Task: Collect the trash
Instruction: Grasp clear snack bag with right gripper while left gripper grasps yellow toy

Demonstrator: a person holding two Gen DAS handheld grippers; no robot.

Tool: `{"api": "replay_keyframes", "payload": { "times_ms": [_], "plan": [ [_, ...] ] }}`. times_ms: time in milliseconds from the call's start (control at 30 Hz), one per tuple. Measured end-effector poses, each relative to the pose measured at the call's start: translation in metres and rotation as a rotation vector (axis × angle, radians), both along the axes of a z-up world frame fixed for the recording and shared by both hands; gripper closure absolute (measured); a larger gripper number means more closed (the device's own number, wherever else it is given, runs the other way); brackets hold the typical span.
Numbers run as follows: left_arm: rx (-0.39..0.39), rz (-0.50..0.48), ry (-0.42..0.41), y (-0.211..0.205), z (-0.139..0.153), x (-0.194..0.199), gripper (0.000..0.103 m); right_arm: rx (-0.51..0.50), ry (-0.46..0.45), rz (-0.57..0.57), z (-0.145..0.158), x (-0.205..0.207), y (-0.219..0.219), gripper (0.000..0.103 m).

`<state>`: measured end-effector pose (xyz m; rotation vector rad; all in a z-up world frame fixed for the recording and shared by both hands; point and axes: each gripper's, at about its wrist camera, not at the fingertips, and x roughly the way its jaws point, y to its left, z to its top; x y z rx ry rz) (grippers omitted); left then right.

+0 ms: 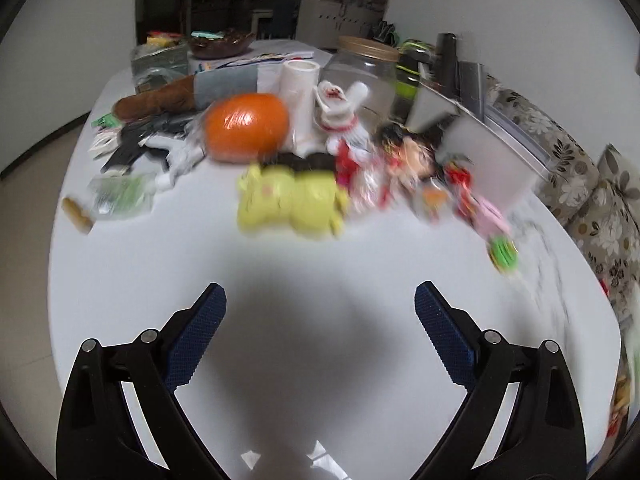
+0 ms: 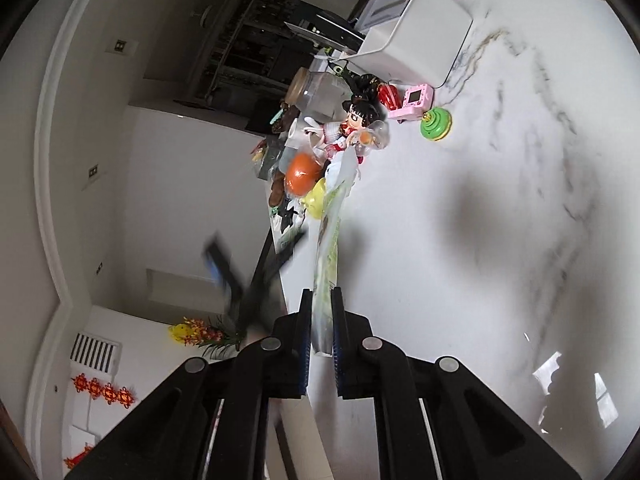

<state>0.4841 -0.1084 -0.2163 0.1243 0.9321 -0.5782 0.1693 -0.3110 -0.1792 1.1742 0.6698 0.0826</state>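
— White marble-look table (image 2: 500,184), grey veins running across it, clutter bunched toward its far edge. What's the right claw (image 2: 320,344) got?

— A clear plastic wrapper (image 2: 328,248) with green print on it, thin and crinkly, pinched between the two blue-padded fingers (image 2: 304,360). The jaws are nearly together, with only the wrapper between them.

— Which way does it run?

— Its long axis goes straight out from the fingers, away from the camera, toward the pile of toys. One end sits in the grip; the far end reaches up near the yellow toy (image 2: 314,200) and the orange ball (image 2: 302,174). Whether it touches the tabletop I can't tell.

— And the left claw (image 1: 320,300)?

— Spread wide, nothing in it, hanging over bare tabletop (image 1: 160,264) near the front edge. That view is blurred.

— Any other trash there?

— A second crumpled clear-and-green wrapper (image 1: 120,196) lies toward the table's left edge, just beside a small tan cylinder (image 1: 76,214). Farther back are a doll (image 1: 408,156), a jar with a tan lid (image 1: 360,68) and a white bin (image 2: 416,28) at the far right corner.
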Motion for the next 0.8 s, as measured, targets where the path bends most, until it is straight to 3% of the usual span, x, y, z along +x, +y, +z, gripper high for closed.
{"api": "replay_keyframes", "payload": {
  "times_ms": [133,200,400,433,467,500,567,633,800],
  "plan": [
    [-0.106,0.221,0.276,-0.011,-0.015,0.075,0.010,-0.012,0.003,-0.018,-0.003,-0.017,0.005,0.093],
    [-0.214,0.354,0.390,-0.007,-0.021,0.098,0.010,-0.032,0.013,-0.020,-0.004,-0.025,0.008,0.093],
    [-0.277,0.630,0.592,-0.010,-0.042,0.126,0.011,-0.054,0.044,-0.033,-0.003,-0.045,0.010,0.092],
    [-0.272,0.666,0.622,-0.009,-0.047,0.126,0.018,-0.059,0.047,-0.042,-0.002,-0.051,0.009,0.092],
    [-0.265,0.697,0.657,-0.009,-0.054,0.127,0.034,-0.059,0.051,-0.055,-0.001,-0.057,0.007,0.092],
    [-0.275,0.713,0.693,-0.009,-0.060,0.127,0.041,-0.053,0.051,-0.064,-0.002,-0.062,0.006,0.092],
    [-0.276,0.728,0.706,-0.009,-0.062,0.127,0.052,-0.041,0.055,-0.086,-0.001,-0.070,0.003,0.092],
    [-0.298,0.722,0.713,-0.006,-0.061,0.124,0.056,-0.047,0.057,-0.102,0.002,-0.076,0.000,0.092],
    [-0.232,0.641,0.570,0.002,-0.039,0.100,0.056,-0.086,0.038,-0.080,0.018,-0.081,0.005,0.092]
  ]
}}
